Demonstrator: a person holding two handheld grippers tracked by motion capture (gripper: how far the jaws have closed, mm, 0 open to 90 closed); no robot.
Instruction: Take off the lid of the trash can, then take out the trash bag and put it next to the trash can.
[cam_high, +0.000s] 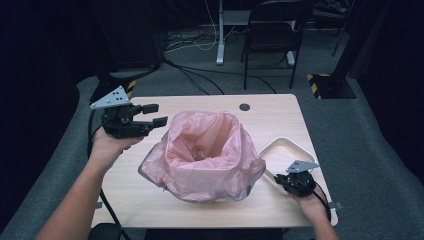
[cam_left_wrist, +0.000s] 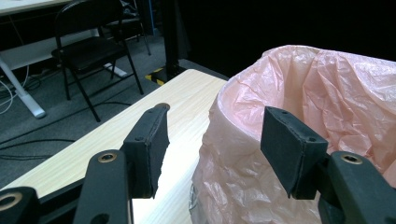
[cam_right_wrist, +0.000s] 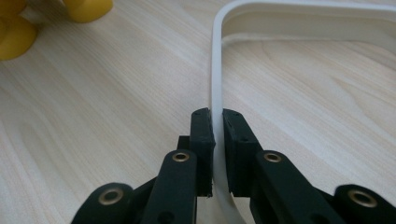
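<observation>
Right gripper (cam_right_wrist: 218, 154) is clamped on the near rim of the white tray (cam_right_wrist: 219, 56), likely to pin or drag it on the surface (cam_high: 150, 200). Left gripper (cam_left_wrist: 212, 149) hangs open just beside the pink bag (cam_high: 210, 155) lining the bin mid-surface, probably ready to steady its rim.

Left gripper (cam_high: 156, 114): black body, grey three-cornered plate with small holes on top, black cable trailing below the forearm. Fingers (cam_left_wrist: 150, 144): flat black rectangular pads on black links, brass-ringed pivots, small screws at the pad edges. Right gripper (cam_high: 281, 179): same black build, grey plate, black cable. Forearms were bare, no sleeves.
</observation>
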